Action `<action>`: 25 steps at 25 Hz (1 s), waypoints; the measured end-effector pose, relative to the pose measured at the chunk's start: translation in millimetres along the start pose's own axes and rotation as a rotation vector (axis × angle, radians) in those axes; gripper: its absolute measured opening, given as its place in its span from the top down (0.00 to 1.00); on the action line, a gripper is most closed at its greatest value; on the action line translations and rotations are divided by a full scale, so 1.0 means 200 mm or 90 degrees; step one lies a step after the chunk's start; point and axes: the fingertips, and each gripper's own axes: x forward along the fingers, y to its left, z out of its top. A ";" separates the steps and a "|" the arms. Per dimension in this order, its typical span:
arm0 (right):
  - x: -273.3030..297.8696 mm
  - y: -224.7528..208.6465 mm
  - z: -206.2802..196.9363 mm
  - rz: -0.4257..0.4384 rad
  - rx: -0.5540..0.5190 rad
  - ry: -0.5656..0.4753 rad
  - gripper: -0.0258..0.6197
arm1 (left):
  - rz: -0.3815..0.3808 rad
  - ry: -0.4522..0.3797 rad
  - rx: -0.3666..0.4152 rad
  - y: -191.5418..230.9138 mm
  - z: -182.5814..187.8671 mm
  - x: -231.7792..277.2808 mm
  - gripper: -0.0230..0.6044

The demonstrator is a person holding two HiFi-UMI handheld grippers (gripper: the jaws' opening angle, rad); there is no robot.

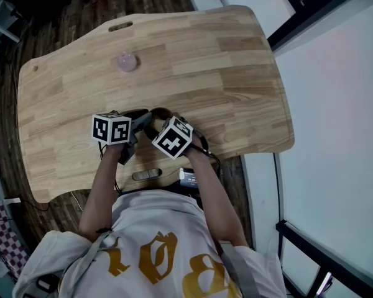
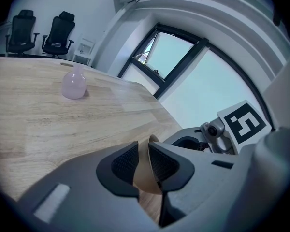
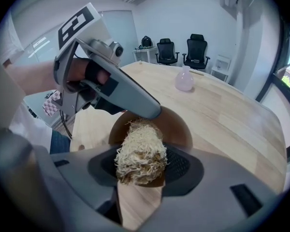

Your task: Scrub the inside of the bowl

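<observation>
Left gripper point(image 2: 144, 164) jaws clamped on bowl point(image 2: 147, 183) rim; right gripper point(image 3: 141, 162) jaws pinching scrubber point(image 3: 139, 146); grippers close together

Bowl and scrubber, near edge of the table point(image 1: 236, 73)

The bowl point(image 3: 180, 127) is brown, smooth and round. It is lifted and tilted, its wall pinched between the jaws of the left gripper point(image 2: 144, 152), its inside facing the scrubber point(image 3: 140, 151). The scrubber is a pale, fibrous, roll-shaped wad. It is clamped between the jaws of the right gripper point(image 3: 141, 170), far end at the bowl's mouth. Contact cannot be told.
</observation>
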 end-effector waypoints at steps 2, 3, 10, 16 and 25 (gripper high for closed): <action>0.00 0.02 -0.01 0.021 0.003 0.008 0.66 | 0.003 -0.001 0.000 0.01 0.00 0.00 0.87; 0.01 0.03 -0.02 0.029 0.009 0.015 0.66 | 0.003 0.000 0.001 0.01 0.00 0.00 0.87; 0.01 0.02 -0.06 0.029 0.061 0.052 0.66 | 0.003 -0.003 0.006 0.02 0.00 -0.01 0.87; 0.02 -0.06 -0.05 -0.037 0.078 0.055 0.66 | 0.002 -0.008 -0.002 0.04 0.01 -0.04 0.87; 0.05 -0.05 0.02 -0.084 0.019 0.040 0.66 | -0.001 -0.002 -0.003 0.05 0.00 -0.05 0.87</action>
